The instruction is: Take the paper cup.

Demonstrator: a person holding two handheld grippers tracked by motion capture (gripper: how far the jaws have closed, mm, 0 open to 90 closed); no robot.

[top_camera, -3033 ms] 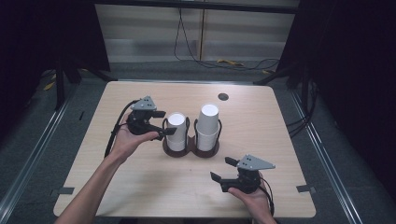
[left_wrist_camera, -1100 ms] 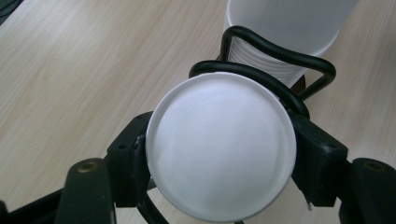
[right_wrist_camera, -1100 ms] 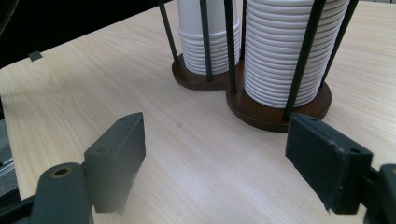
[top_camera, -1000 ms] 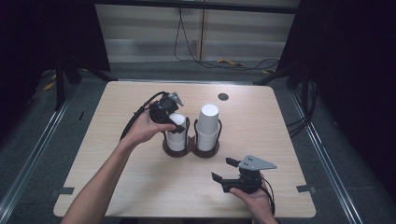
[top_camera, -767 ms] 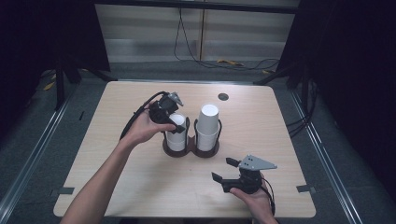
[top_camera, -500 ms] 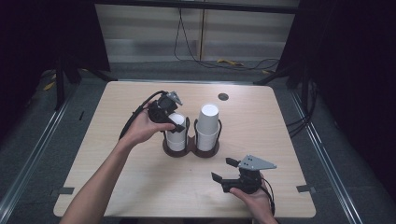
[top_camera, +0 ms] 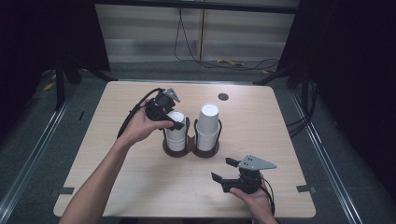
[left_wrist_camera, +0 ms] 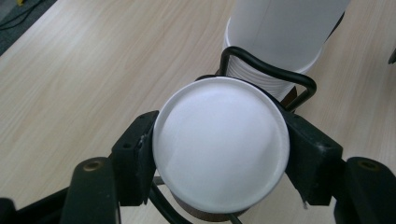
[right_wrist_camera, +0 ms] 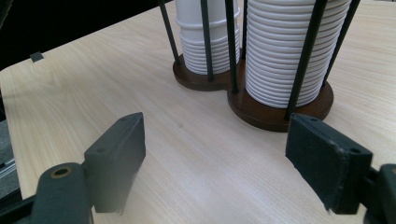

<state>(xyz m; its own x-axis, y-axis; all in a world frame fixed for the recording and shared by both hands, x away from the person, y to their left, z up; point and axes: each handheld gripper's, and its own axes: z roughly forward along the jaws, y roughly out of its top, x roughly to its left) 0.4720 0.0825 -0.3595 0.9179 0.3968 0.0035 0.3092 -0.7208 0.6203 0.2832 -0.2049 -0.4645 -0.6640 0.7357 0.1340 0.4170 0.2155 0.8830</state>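
Jaws of left gripper (left_wrist_camera: 219, 154) have just been closing and seemingly clamp the top cup (left_wrist_camera: 220, 156) (upside down); right gripper (right_wrist_camera: 233, 163) rests half open, empty.

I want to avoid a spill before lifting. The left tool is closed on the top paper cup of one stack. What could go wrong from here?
1. The cups are nested tightly, so the top cup may drag several from its stack up with it.
2. The left tool squeezes thin paper; the cup could dent or slip.
3. The wire loop of the cup holder stands close, so a tilted lift could catch it and shift the holder.
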